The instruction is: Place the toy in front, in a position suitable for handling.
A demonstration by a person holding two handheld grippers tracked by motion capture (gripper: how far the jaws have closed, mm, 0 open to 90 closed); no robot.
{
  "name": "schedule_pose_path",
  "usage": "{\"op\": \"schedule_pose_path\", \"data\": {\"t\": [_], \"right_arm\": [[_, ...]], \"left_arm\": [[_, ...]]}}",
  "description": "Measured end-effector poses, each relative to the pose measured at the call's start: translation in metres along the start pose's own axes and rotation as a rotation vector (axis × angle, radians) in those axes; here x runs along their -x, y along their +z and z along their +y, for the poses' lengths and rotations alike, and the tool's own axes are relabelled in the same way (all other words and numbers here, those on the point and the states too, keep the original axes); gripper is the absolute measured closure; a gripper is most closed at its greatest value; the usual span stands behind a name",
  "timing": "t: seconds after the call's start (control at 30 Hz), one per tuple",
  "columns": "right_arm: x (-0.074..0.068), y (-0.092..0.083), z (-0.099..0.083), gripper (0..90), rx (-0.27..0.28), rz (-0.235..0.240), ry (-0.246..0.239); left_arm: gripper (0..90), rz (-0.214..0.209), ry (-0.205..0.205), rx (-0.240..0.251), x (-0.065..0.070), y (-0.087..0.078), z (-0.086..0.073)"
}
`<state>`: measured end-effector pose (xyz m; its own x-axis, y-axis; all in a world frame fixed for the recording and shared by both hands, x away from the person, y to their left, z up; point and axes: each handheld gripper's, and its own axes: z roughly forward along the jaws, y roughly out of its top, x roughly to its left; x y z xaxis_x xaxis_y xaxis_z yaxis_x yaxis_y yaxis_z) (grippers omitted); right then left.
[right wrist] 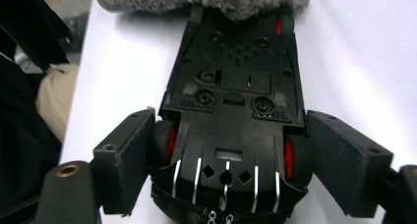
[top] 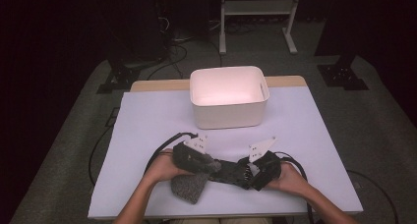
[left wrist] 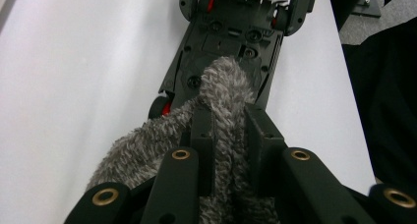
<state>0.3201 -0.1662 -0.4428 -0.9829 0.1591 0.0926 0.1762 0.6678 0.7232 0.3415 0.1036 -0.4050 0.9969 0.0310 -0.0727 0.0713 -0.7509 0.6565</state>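
Readable text: none | toy car's underside (right wrist: pixel 231 101): I found moulded marks too small to read | white bin (top: pixel 228 97): I saw no label

Bin (top: pixel 229 98) behind toy car (top: pixel 231 171) (upturned)

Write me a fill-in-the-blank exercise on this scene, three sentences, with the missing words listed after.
1. The left gripper is shut on a fuzzy ____ cloth.
2. The toy car lies with its ____ facing up.
3. Past both grippers, at the table's far edge, stands a white ____.
4. The right gripper's jaws stand on either side of the car's ____-hubbed wheels.

Missing words: grey; underside; bin; red
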Motion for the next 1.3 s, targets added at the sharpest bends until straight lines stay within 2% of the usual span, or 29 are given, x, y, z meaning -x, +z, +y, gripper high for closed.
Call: {"op": "schedule_pose_path", "data": {"t": [0.03,0.07,0.13,0.27,0.3,0.33,0.47,0.5,0.63,0.8,1.03,1.1,1.3], "right_arm": [[-0.001,0.000,0.000,20.5,0.000,0.001,0.003],[-0.002,0.003,-0.002,20.4,-0.024,0.007,0.005],[-0.003,0.004,-0.002,20.4,-0.031,0.008,0.009],[-0.004,0.008,-0.003,21.0,-0.030,0.004,0.007],[-0.004,0.008,-0.003,21.3,-0.031,0.000,-0.001],[-0.005,0.007,-0.002,22.8,-0.036,-0.016,-0.039],[-0.003,0.006,-0.001,23.0,-0.035,-0.003,-0.045],[0.000,0.006,0.000,23.1,-0.035,0.010,-0.069],[0.002,0.005,-0.001,23.1,-0.018,0.026,-0.058],[0.001,0.006,-0.002,22.9,-0.013,0.023,-0.042],[-0.002,0.006,-0.003,22.9,-0.012,0.006,-0.037],[-0.002,0.006,-0.004,22.9,-0.018,0.003,-0.037],[-0.002,0.006,-0.005,23.0,-0.026,0.004,-0.045]], "left_arm": [[76.4,-0.002,0.002,0.003,-0.001,0.000,0.001],[76.4,-0.004,0.007,0.003,-0.001,0.000,0.002],[76.4,-0.007,0.006,0.002,-0.002,0.002,0.005],[76.8,-0.029,0.035,-0.015,-0.001,0.008,0.011],[76.8,-0.046,0.045,-0.025,-0.001,0.011,0.013],[76.9,-0.056,0.052,-0.031,-0.001,0.014,0.014],[76.9,-0.071,0.057,-0.028,-0.001,0.020,0.019],[76.9,-0.074,0.060,-0.028,-0.001,0.023,0.022],[76.9,-0.083,0.073,-0.034,-0.001,0.028,0.028],[76.9,-0.096,0.093,-0.030,-0.001,0.037,0.040],[76.9,-0.132,0.149,-0.030,0.003,0.054,0.062],[76.9,-0.135,0.166,-0.046,0.004,0.059,0.066],[77.0,-0.126,0.162,-0.061,0.006,0.054,0.061]]}}
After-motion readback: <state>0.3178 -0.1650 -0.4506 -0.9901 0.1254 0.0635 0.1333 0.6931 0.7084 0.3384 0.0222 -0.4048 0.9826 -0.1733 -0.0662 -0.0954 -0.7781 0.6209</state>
